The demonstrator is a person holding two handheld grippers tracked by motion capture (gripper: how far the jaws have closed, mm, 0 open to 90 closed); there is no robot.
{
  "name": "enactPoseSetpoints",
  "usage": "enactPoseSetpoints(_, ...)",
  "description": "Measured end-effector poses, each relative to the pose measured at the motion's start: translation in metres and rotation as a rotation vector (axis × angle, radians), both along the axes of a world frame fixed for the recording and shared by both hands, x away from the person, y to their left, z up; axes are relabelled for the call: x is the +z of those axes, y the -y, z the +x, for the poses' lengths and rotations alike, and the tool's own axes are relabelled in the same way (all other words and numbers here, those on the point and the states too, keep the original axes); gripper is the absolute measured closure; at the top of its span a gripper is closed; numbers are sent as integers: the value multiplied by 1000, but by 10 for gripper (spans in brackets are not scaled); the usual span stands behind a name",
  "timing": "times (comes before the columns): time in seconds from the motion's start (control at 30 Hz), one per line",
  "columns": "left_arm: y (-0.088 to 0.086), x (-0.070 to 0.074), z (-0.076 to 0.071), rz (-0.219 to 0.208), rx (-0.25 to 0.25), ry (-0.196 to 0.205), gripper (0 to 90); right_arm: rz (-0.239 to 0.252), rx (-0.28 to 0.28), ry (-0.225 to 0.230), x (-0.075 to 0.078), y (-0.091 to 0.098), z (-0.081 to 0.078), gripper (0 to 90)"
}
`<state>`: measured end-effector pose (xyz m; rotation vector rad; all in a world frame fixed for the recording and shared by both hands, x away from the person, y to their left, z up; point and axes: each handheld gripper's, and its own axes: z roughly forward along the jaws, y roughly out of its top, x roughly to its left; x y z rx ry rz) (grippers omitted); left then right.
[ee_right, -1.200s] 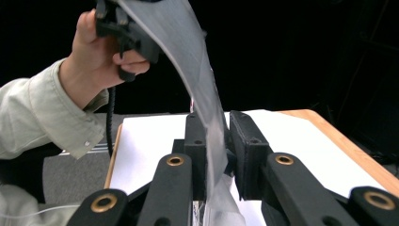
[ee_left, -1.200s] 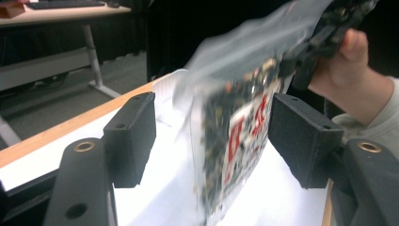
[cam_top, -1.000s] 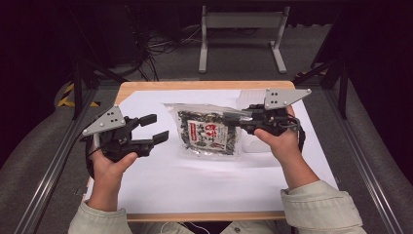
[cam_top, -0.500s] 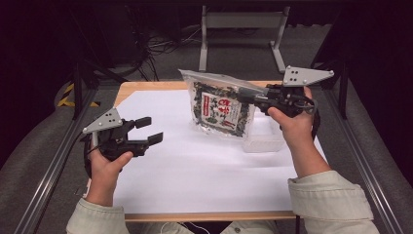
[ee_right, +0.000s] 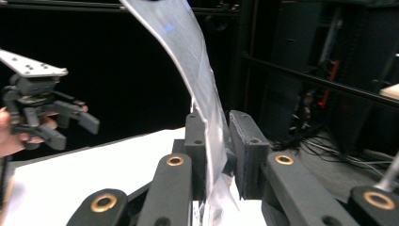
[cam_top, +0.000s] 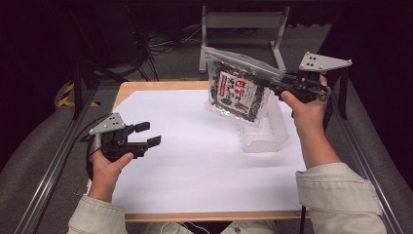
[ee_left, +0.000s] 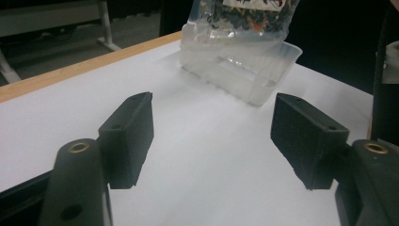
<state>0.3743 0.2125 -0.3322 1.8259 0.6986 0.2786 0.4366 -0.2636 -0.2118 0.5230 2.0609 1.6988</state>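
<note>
A light, floppy, slippery bag [cam_top: 237, 90] is pinched at its edge by the right tongs [cam_top: 272, 84] above the tray [cam_top: 267, 139]; left tongs [cam_top: 146, 134] are released.

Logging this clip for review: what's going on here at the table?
A person works with a gripper in each hand. The right gripper is shut on the edge of a clear snack bag and holds it in the air above a clear plastic container on the white table. The left gripper hovers low at the left, jaws open and empty.

The printed clear plastic snack bag [cam_top: 238, 90] hangs at upper centre-right, above the clear rectangular plastic tray [cam_top: 265, 139] on the white-covered wooden desk [cam_top: 195, 165].
</note>
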Motion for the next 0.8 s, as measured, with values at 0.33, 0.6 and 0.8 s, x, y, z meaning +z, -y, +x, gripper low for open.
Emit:
enactPoseSetpoints(0.33, -2, -23, 8, 41, 4, -20, 321, -2, -122, 11, -6, 27, 18, 772)
enactPoseSetpoints(0.6, -3, -27, 9, 40, 12, -33, 330, -16, -182, 20, -8, 40, 23, 772)
enactPoseSetpoints(0.8, -2, -27, 9, 48, 9, -33, 331, -19, -217, 23, -8, 48, 26, 772)
